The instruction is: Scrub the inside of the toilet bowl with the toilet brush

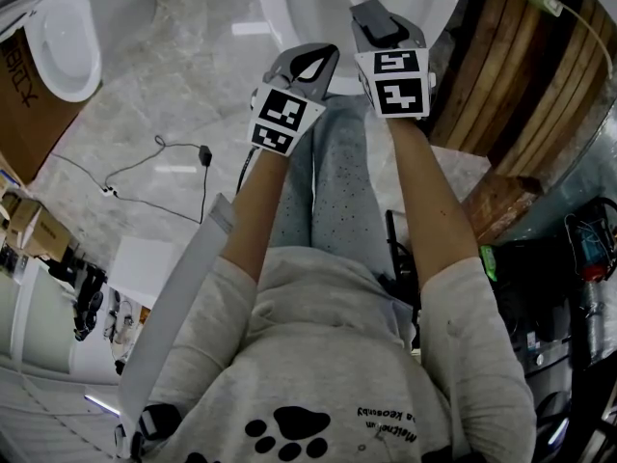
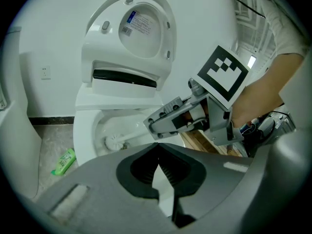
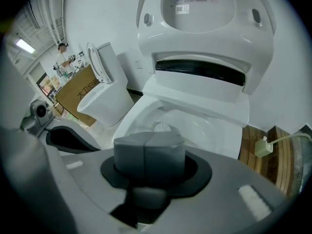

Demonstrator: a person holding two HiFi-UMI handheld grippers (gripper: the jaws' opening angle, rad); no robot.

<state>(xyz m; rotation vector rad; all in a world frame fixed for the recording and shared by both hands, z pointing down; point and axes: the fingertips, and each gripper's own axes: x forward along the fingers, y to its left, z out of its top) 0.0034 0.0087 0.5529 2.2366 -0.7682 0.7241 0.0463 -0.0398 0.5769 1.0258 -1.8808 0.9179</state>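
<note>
A grey marbled tile floor (image 1: 174, 114) runs under a white wall. On it stands a white ceramic toilet, its bowl (image 2: 85, 130) open and its rounded lid (image 2: 141, 23) raised against the wall. A second white toilet (image 1: 63, 46) sits off to the left beside a brown cardboard box (image 1: 19, 104). Dark wooden planks (image 1: 501, 75) lie along the toilet's right side, with a small white plug (image 3: 263, 147) resting on them. A thin black cable (image 1: 145, 177) trails across the open floor, and a green plastic bottle (image 2: 63, 162) lies on the floor near the foot of the bowl.

The white toilet brush (image 2: 114, 141) has its bristled head down inside the bowl, against the left inner wall. Its handle slants up to the right gripper (image 2: 152, 126), whose jaws are clamped on it. The left gripper (image 2: 158, 152) hovers beside it with its jaw tips pressed together and nothing between them.

In the head view the top edge cuts off the bowl, so only a short piece of the handle shows there. In the right gripper view the closed pads (image 3: 148, 150) cover the grasped part, and only the round brush head shows above them. A person far back on the left in that view is too small to make out
</note>
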